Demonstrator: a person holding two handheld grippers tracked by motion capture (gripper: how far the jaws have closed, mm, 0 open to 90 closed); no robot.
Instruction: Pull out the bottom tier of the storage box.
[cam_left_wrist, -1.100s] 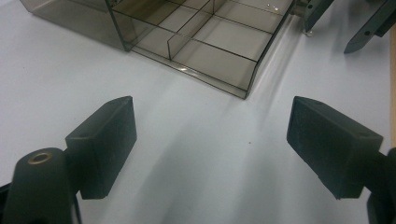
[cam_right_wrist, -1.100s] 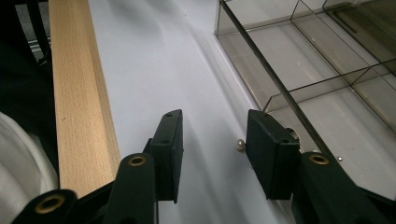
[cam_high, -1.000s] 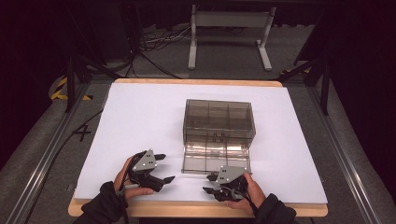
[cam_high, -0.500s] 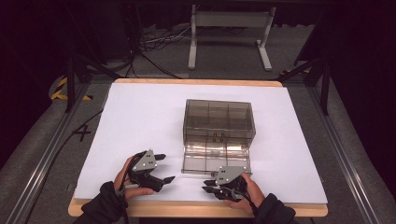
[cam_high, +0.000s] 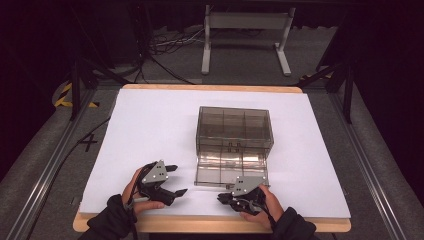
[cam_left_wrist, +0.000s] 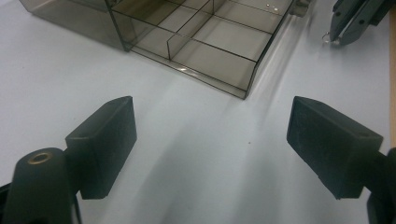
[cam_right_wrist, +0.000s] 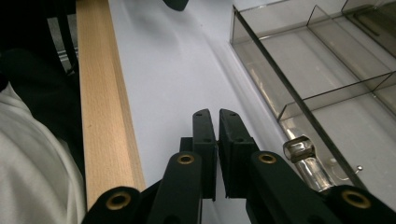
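A smoky clear compartment box (cam_high: 234, 129) stands mid-table, its lid (cam_high: 230, 169) folded flat toward me. In the left gripper view the box's dividers (cam_left_wrist: 201, 42) lie ahead of my left gripper (cam_left_wrist: 210, 135), which is open over bare white paper. From above, the left gripper (cam_high: 177, 180) sits left of the lid. My right gripper (cam_high: 221, 198) lies at the lid's near right corner. Its jaws have just been closing, and in the right gripper view the right gripper (cam_right_wrist: 218, 114) is shut with nothing between the pads. A clear latch (cam_right_wrist: 301, 149) sits just right of it.
White paper (cam_high: 150, 130) covers the wooden table, whose front edge (cam_right_wrist: 100, 93) runs close beside the right gripper. A metal stand (cam_high: 245, 30) and cables are on the floor beyond the table. Metal rails flank both sides.
The right gripper's jaws have closed together on nothing. Both hands stayed where they were, and the box has not moved.
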